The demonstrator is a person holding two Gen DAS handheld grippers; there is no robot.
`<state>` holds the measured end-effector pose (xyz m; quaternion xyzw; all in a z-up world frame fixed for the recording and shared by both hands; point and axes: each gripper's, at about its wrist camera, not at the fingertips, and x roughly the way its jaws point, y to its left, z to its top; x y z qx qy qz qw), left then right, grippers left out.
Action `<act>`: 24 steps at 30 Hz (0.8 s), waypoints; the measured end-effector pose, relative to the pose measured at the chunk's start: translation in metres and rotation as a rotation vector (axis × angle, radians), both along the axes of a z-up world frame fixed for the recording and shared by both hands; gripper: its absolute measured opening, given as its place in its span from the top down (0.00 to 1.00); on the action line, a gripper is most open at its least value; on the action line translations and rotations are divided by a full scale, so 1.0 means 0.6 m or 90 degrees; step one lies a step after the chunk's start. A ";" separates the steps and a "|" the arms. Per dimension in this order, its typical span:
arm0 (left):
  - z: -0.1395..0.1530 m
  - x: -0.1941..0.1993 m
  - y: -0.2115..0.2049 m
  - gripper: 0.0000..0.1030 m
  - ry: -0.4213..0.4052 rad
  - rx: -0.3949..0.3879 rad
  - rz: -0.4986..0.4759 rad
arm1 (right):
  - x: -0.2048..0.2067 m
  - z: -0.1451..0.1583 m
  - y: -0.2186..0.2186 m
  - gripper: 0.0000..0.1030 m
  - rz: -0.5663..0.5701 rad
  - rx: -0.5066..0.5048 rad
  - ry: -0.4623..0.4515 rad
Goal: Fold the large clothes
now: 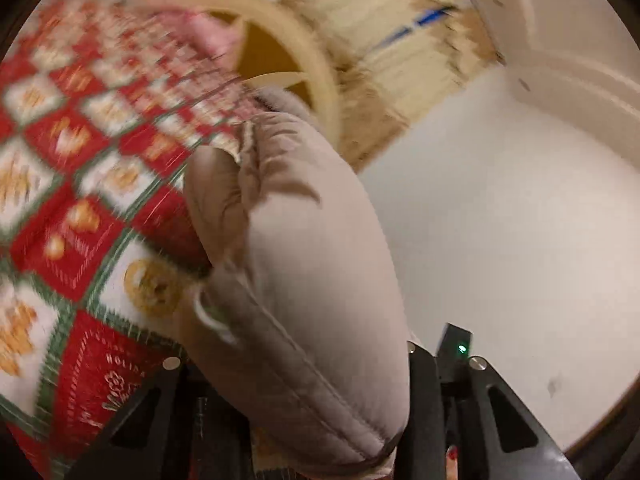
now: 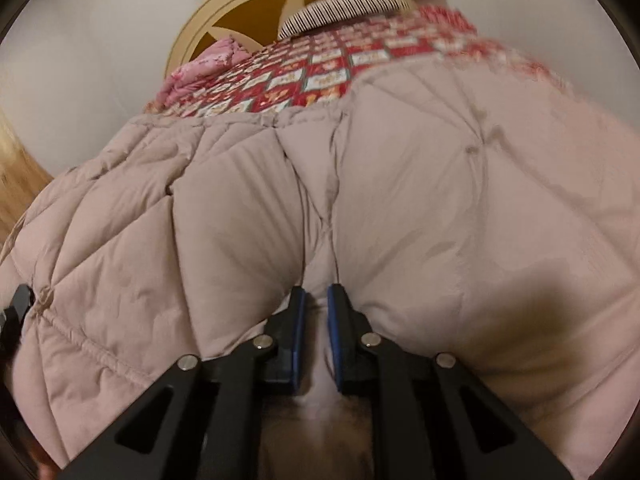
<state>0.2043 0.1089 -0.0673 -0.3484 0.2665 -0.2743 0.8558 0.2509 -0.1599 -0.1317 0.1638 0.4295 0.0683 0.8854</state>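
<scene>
On my right wrist camera the right tongs [image 2: 317, 300] are pinched tight on a fold of the beige quilted puffer jacket [image 2: 420, 208]; the blue pads [image 2: 299, 340] sit nearly together with a ridge of fabric squeezed up between them. The jacket fills most of that view, spreading from nine o'clock round to three, and it lies over a red, white and green holiday-print tablecloth [image 2: 320, 68] that shows beyond it at twelve o'clock. Further back at eleven o'clock I see a pink patterned cloth [image 2: 208, 60] and, at twelve, a black-and-white striped item [image 2: 340, 8], both in front of a round cream frame with a star cut-out [image 2: 240, 12].

On my left wrist camera the picture is smeared with motion. A puffy length of the same jacket [image 1: 312, 260], looking like a sleeve or rolled edge, runs from the centre down to six o'clock and passes between the arms of the left tongs [image 1: 320, 432]. The jacket hides the tips, so I cannot tell whether they grip it or stand apart. The tablecloth [image 1: 80, 184] covers the surface from seven to eleven o'clock. A white wall [image 1: 500, 220] fills three o'clock, and the round frame [image 1: 320, 72] sits at twelve.
</scene>
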 end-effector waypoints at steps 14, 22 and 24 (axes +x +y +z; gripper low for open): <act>0.169 -0.148 0.001 0.69 -0.177 0.241 -0.108 | -0.157 -0.008 0.261 0.86 0.237 0.346 0.073; 0.139 -0.173 -0.107 0.69 -0.246 0.333 -0.219 | -0.239 -0.016 0.137 0.78 0.233 0.406 0.088; 0.131 -0.186 -0.148 0.69 -0.270 0.381 -0.253 | -0.275 -0.009 0.078 0.68 0.211 0.400 0.053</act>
